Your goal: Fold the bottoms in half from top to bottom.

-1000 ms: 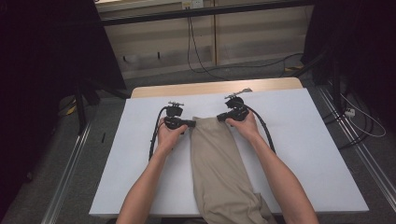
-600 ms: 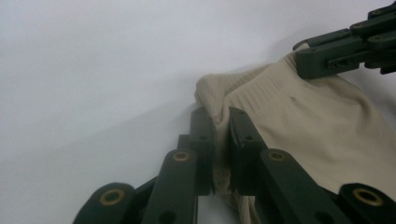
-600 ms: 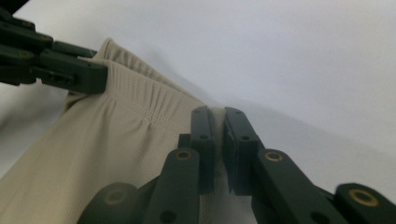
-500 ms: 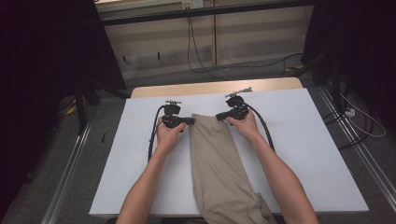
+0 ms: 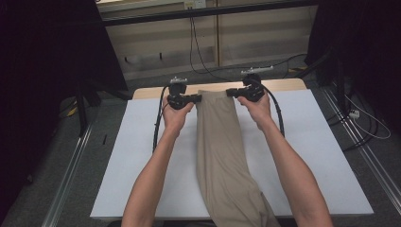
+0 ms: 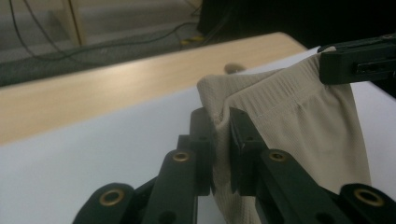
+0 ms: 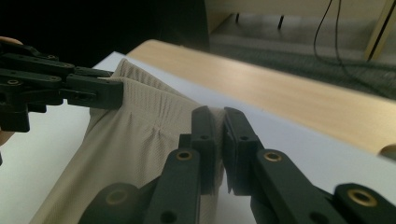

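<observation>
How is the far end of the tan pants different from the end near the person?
The ribbed waistband end of the beige knit trousers is lifted off the white table sheet, pinched by the left gripper and right gripper; the leg end lies flat and spills over the near edge. The waistband is stretched straight; the legs curve. Both are the same beige.

No readable txt, labels, brands or nos. on anything in these views

A table (image 5: 142, 156) with a white top carries the work; a strip of light wood (image 5: 151, 92) shows along its far edge. On the white surface lie beige trousers (image 5: 224, 161), stretched lengthwise down the middle, the legs running over the near edge. The waistband end (image 5: 215, 97) is lifted off the table at the far side.
</observation>
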A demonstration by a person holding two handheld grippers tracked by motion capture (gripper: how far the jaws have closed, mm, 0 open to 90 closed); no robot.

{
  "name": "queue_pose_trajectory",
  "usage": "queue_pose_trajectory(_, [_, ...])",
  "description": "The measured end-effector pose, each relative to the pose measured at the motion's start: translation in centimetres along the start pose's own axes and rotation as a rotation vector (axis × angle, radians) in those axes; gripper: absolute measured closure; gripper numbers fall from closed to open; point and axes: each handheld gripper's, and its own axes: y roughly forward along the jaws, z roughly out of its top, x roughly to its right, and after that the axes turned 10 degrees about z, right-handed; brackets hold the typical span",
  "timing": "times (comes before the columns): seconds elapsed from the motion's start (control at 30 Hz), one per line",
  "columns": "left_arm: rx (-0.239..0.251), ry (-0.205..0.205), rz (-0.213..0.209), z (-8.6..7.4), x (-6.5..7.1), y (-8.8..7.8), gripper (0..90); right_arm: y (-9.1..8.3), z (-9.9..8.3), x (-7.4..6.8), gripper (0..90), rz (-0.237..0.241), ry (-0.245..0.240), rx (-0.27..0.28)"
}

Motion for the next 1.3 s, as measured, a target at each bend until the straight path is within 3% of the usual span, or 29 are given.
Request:
queue_pose_trajectory(0.2, [0.076,0.071,-0.01,4.3,2.0,-1.7,81.7,-3.3,3.2,0.0,84.4,-0.009,-0.036,0.067])
queue_pose_trajectory(0.33, [0.125,0.087,-0.013,6.8,2.9,-2.8,81.5,-5.4,6.1,-0.6,84.3,-0.025,-0.078,0.098])
queue_pose_trajectory(0.47, [0.162,0.098,-0.018,8.6,3.5,-3.5,81.3,-7.2,8.6,-1.4,84.3,-0.044,-0.12,0.121])
queue_pose_trajectory(0.53, [0.173,0.112,-0.018,8.9,3.8,-3.7,81.2,-7.7,9.1,-1.5,84.3,-0.053,-0.135,0.127])
queue_pose_trajectory(0.7, [0.103,0.138,-0.057,6.7,4.5,-3.4,81.2,-7.5,6.7,-0.7,84.3,-0.039,-0.096,0.112])
queue_pose_trajectory(0.77, [0.091,0.139,-0.072,5.7,4.8,-3.6,81.2,-7.3,5.3,-0.4,84.3,-0.031,-0.083,0.099])
queue_pose_trajectory(0.83, [0.096,0.169,-0.078,4.5,5.2,-4.3,81.2,-7.4,4.2,-0.6,84.3,-0.019,-0.065,0.093])
queue_pose_trajectory(0.97, [0.083,0.216,-0.095,1.9,6.1,-5.8,81.2,-8.4,1.8,-2.0,84.4,0.023,-0.056,0.085])
queue_pose_trajectory(1.07, [0.088,0.198,-0.144,0.4,6.5,-7.2,81.3,-9.4,0.0,-3.6,84.4,0.045,-0.074,0.072])
queue_pose_trajectory(1.2, [0.096,0.219,-0.186,-2.1,7.8,-8.8,81.2,-11.1,-2.3,-5.4,84.4,0.069,-0.103,0.072])
queue_pose_trajectory(1.3, [0.097,0.235,-0.222,-3.8,8.8,-9.9,81.2,-12.2,-4.1,-6.4,84.5,0.085,-0.099,0.07])
